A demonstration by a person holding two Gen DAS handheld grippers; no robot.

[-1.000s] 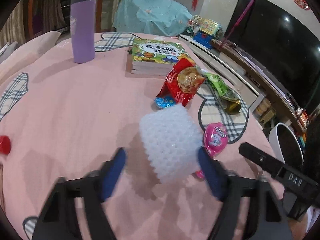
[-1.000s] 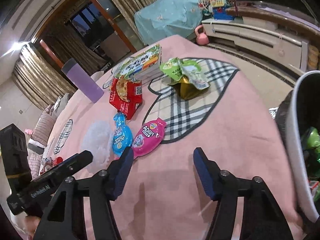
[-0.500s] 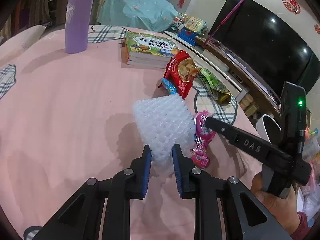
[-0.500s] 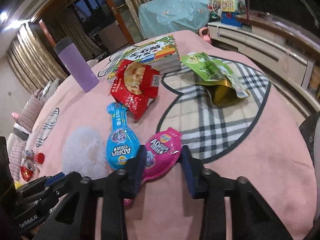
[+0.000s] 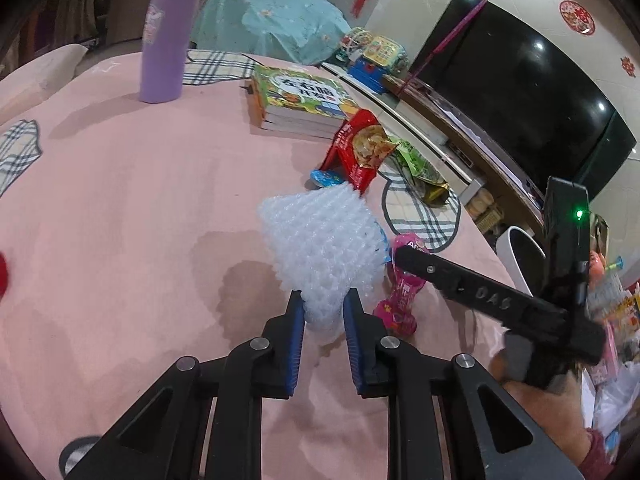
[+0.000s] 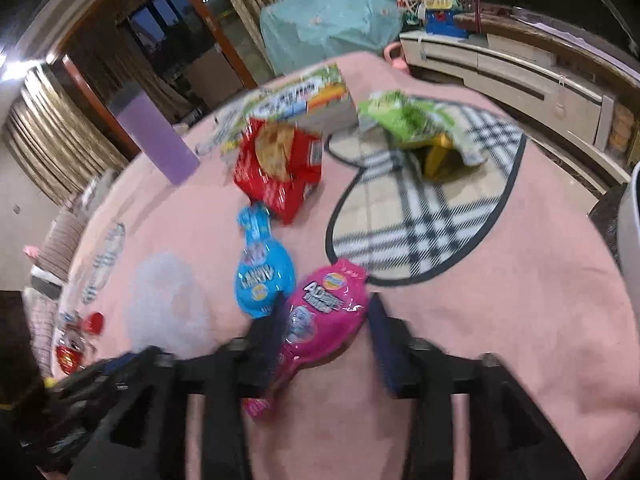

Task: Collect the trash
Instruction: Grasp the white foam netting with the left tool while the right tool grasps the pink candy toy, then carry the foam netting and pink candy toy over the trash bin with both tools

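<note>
My left gripper (image 5: 323, 304) is shut on a white foam fruit net (image 5: 320, 244) and holds it above the pink tablecloth. My right gripper (image 6: 326, 314) has its jaws around a pink pouch (image 6: 324, 316) that lies on the cloth; the view is blurred, and the right finger stands slightly off the pouch. The pink pouch also shows in the left wrist view (image 5: 402, 300). A blue pouch (image 6: 262, 276) lies just left of the pink one. A red snack bag (image 6: 280, 170) and a green-gold bag (image 6: 424, 136) lie farther back.
A stack of books (image 5: 298, 100) and a purple bottle (image 5: 168, 32) stand at the back. A white bin (image 5: 520, 256) stands off the table's right edge; its rim shows in the right wrist view (image 6: 628, 240). A red cap (image 6: 93, 323) lies left.
My left gripper closed on the foam net and lifted it. My right gripper moved forward to the pink pouch and narrowed its jaws around it.
</note>
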